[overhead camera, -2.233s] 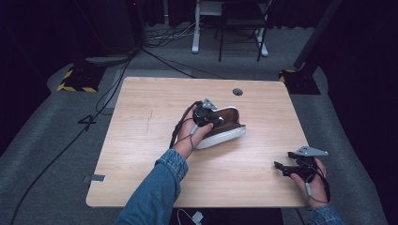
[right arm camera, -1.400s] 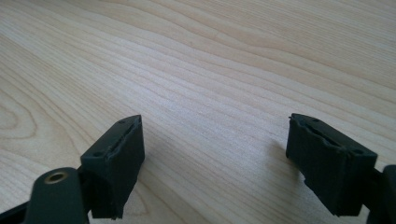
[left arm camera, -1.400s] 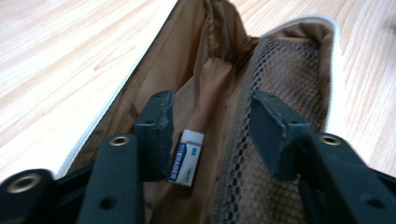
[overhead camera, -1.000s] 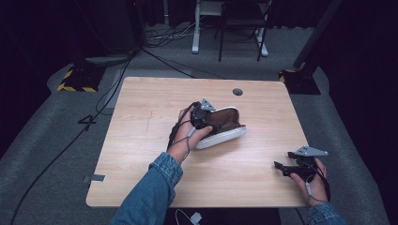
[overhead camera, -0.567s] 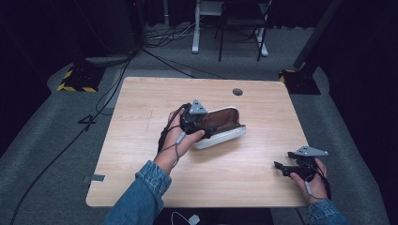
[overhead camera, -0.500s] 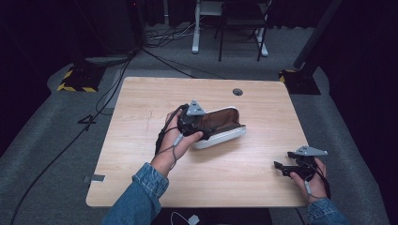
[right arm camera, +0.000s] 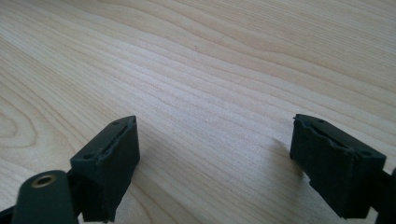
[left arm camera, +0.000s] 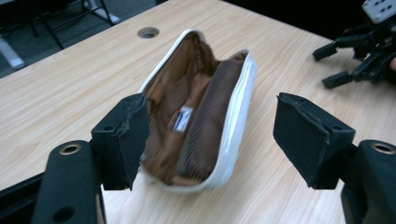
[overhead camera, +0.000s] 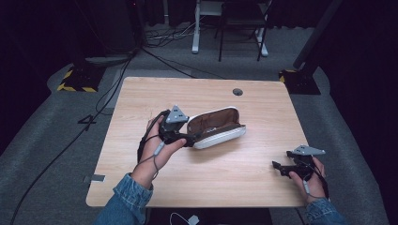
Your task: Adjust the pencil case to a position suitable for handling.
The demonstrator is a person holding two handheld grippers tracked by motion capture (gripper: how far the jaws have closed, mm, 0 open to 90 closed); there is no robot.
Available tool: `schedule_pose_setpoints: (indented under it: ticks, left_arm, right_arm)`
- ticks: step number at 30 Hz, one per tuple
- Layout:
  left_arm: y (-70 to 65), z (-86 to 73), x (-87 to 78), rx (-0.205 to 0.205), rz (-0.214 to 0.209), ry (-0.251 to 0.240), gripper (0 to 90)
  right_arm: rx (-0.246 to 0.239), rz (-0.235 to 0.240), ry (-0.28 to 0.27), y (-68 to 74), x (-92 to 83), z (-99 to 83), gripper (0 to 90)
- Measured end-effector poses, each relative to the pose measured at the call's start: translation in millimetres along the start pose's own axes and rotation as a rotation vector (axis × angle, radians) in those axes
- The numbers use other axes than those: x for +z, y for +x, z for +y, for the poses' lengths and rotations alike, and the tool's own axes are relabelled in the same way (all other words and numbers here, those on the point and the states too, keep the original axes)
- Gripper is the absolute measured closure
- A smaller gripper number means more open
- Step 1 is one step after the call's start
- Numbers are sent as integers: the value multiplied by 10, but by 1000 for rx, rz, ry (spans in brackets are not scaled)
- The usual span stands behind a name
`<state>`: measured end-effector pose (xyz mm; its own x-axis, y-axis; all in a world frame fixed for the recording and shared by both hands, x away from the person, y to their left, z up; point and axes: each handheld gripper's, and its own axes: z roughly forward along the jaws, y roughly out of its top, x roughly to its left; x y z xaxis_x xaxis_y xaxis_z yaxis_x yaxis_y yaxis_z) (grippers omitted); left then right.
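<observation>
Counter (overhead camera: pixel 141 101): pale wood, dark room behind.
Pouch (overhead camera: pixel 217 127): laid open at centre, brown lining shown.
Left hand-held gripper (overhead camera: pixel 190 138): at pouch's 9 o'clock end, jaws just opened, spread, nothing pinched.
Right hand-held gripper (overhead camera: pixel 278 167): at 4 o'clock, spread, nothing held.

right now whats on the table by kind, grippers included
pouch: 1, white outside, brown inside, lying open
grippers: 2, the left gripper at the pouch's end, jaws just opening with nothing between them, and the right gripper open near the table corner
total: 3
</observation>
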<state>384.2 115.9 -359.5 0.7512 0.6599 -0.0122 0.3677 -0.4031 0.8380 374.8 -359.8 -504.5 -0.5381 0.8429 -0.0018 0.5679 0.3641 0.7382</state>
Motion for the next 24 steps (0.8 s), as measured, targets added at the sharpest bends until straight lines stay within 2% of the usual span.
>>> schedule_pose_setpoints:
  ticks: [2, 5, 10, 12, 14, 16, 18, 20, 21, 22, 24]
  left_arm:
    - [16, -36, -79, 3, 16, -5, 266]
    - [32, -125, -201, -8, 15, -15, 254]
    - [90, -323, -340, -23, 30, 4, 237]
    - [131, -415, -394, -50, 26, -1, 217]
    - [192, -524, -448, -99, 18, -23, 210]
    - [253, -595, -474, -108, 39, 6, 210]
    - [294, -677, -515, -119, 62, 9, 205]
    - [331, -774, -528, -129, 61, 25, 198]
    - [331, -774, -528, -129, 61, 25, 198]
    - [371, -876, -533, -136, 72, 37, 198]
    - [412, -973, -549, -134, 90, 48, 198]
  right_arm:
    - [1, 1, 0, 0, 0, 0, 164]
    - [1, 2, 1, -1, -1, 0, 164]
    - [1, 2, 1, -1, -1, 0, 164]
    - [2, 1, 0, 0, 0, 0, 164]
    - [1, 1, 0, 0, -1, 0, 164]
    - [1, 1, 0, 0, -1, 0, 164]
    - [1, 2, 1, -1, -1, 0, 164]
    - [-1, 3, 1, -2, -1, 0, 164]
    - [-1, 3, 1, -2, -1, 0, 164]
    - [1, 3, 1, -2, -1, 0, 164]
    - [0, 4, 1, -3, -1, 0, 164]
